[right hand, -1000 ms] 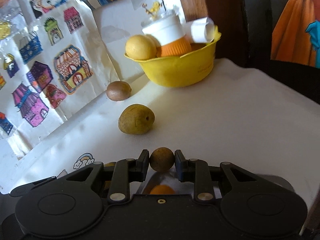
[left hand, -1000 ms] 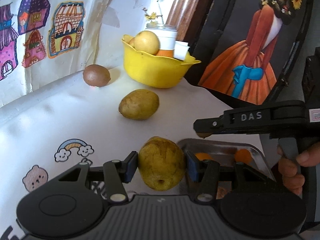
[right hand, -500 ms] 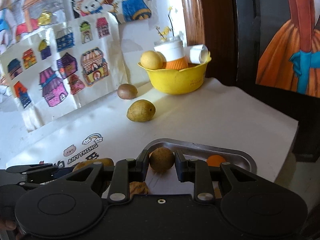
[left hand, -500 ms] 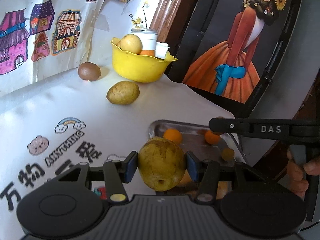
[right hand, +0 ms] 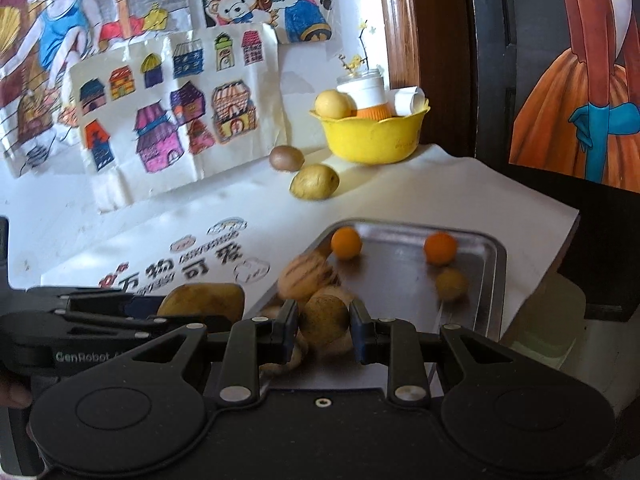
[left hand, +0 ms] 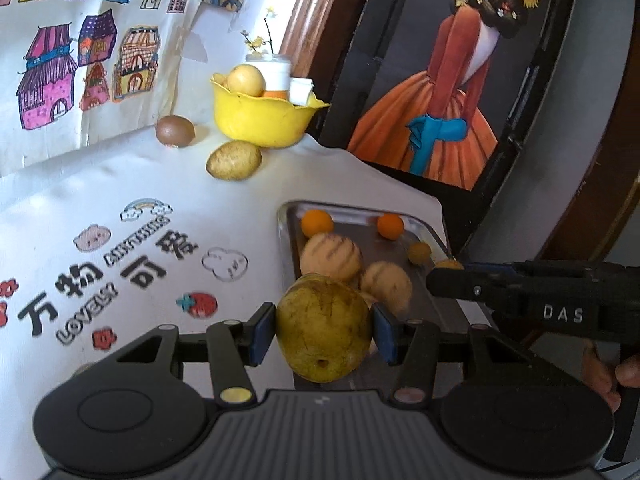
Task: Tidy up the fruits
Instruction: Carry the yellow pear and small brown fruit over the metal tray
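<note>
My left gripper (left hand: 324, 330) is shut on a large yellow-green pear (left hand: 324, 326), held above the near left edge of the metal tray (left hand: 420, 226). My right gripper (right hand: 324, 324) is shut on a small round brown fruit (right hand: 324, 320), held over the tray's near end (right hand: 492, 264). The tray holds two small oranges (left hand: 317, 222) (left hand: 390, 226), two striped tan fruits (left hand: 332, 254) and a small yellowish fruit (left hand: 419, 253). The right gripper shows from the side in the left wrist view (left hand: 448, 276).
A yellow bowl (left hand: 260, 122) with a yellow fruit, a white jar and paper stands at the back. A brown kiwi (left hand: 175, 131) and a yellow-brown fruit (left hand: 234, 160) lie before it. Drawings hang on the wall; a framed painting (left hand: 452, 80) leans at right.
Both grippers have pulled back and up from the bowl end toward the tray, each still gripping its fruit. The whole tray and its fruits have come into view.
</note>
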`<state>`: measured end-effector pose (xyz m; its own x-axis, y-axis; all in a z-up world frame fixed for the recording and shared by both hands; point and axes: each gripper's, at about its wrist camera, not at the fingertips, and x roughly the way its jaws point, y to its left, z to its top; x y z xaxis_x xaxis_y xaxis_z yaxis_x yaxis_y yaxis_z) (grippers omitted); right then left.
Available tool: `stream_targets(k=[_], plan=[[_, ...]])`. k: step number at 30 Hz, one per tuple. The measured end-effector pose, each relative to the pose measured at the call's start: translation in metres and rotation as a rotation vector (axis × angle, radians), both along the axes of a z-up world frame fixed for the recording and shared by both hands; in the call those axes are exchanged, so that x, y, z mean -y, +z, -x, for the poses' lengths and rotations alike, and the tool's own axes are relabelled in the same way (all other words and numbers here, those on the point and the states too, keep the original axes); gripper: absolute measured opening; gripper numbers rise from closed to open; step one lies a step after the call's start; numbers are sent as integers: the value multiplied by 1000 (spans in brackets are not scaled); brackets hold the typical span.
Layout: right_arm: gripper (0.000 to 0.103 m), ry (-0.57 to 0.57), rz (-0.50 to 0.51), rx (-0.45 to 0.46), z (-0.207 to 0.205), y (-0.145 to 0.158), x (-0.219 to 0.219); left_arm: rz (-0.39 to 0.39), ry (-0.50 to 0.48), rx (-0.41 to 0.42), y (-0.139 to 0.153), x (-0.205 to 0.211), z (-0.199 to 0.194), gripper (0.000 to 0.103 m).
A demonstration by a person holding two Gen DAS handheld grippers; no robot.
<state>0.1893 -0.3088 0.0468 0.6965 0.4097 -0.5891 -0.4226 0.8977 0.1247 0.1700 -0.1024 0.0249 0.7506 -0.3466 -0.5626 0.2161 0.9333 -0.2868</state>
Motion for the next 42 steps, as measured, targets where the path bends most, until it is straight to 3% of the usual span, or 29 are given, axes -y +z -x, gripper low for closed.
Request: stream_targets(k=[20, 42], plan=[[29, -22, 71, 20, 51, -37, 19, -112, -98, 42, -6, 29, 36, 56], [31, -29, 68, 4, 57, -50, 24, -136, -112, -23, -17, 33, 34, 56]])
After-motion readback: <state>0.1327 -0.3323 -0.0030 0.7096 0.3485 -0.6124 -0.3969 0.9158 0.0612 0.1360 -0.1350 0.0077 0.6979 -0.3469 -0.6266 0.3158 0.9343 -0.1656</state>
